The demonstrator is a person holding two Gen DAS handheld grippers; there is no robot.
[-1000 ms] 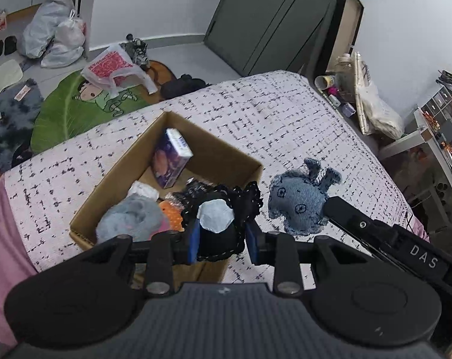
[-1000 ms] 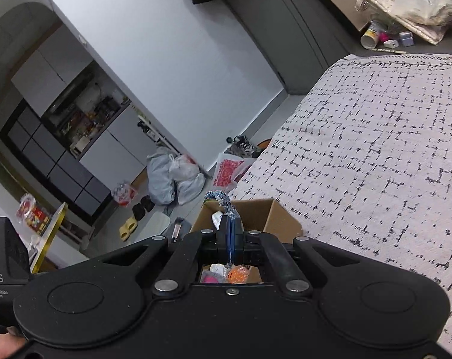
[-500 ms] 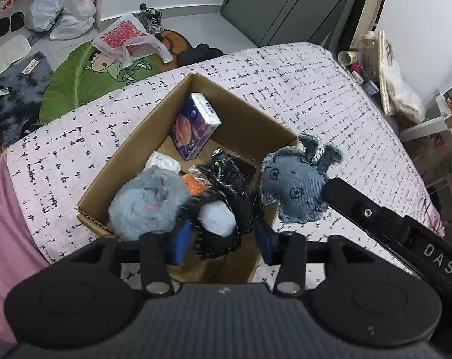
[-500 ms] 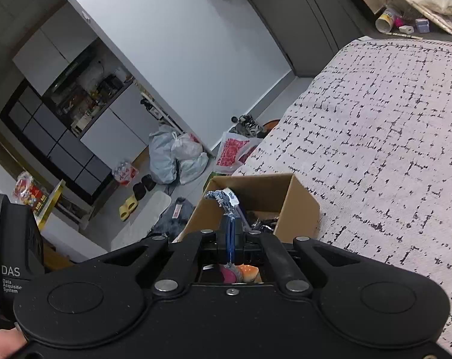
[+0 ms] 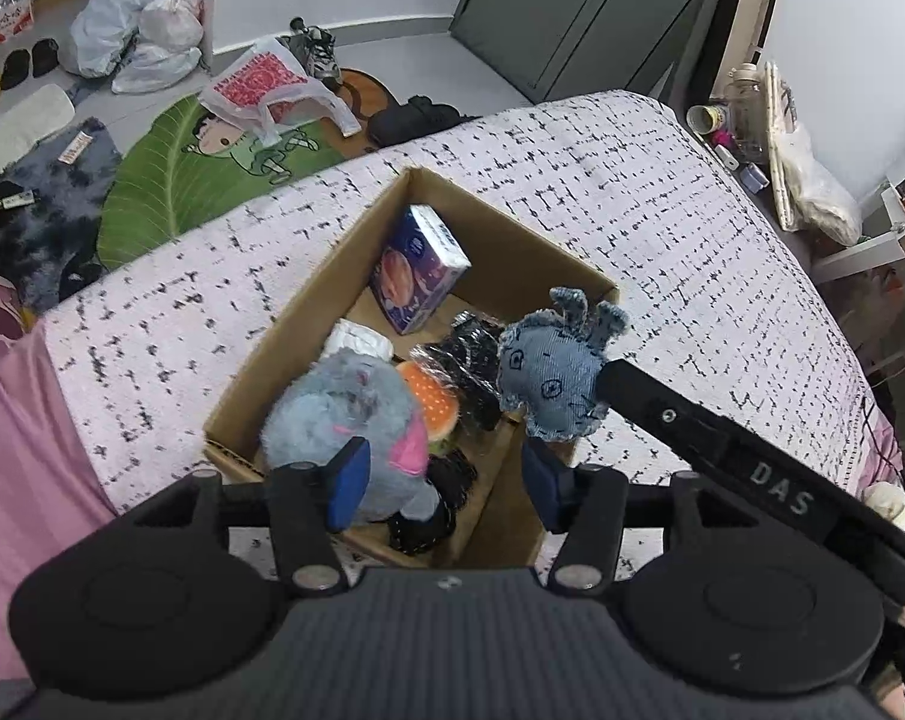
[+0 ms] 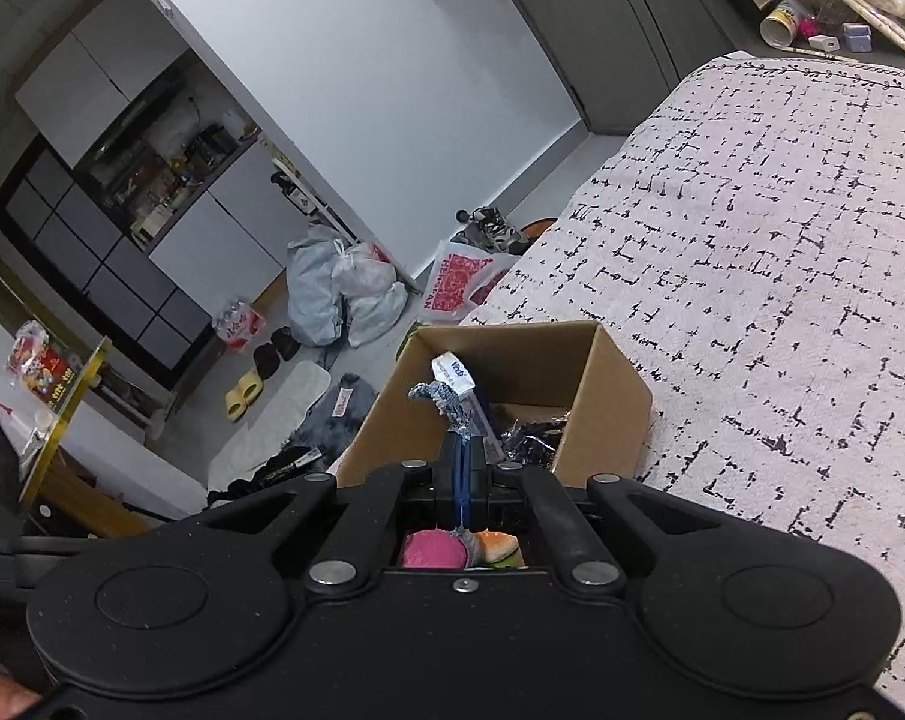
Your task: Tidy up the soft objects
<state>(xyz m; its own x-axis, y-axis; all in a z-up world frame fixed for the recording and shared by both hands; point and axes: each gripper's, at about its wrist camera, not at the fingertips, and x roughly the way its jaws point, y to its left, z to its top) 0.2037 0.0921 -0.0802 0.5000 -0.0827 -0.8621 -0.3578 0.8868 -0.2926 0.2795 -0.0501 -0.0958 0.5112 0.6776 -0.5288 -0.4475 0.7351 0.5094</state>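
Over the cardboard box (image 5: 308,324) on the bed, left-wrist view: left gripper (image 5: 443,477) jaws opening, nothing pinched; grey plush (image 5: 338,408) lies between them inside the box. Right-wrist view: right gripper (image 6: 463,480) clamped shut on the denim toy (image 6: 446,402), probably by its edge, hanging above the box.

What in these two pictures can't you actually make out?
- Left wrist view: the cardboard box bottom, hidden under the grey plush and other items.
- Right wrist view: most of the denim toy, pinched edge-on by the right gripper.
- Left wrist view: the black lacy item, partly behind the plush.
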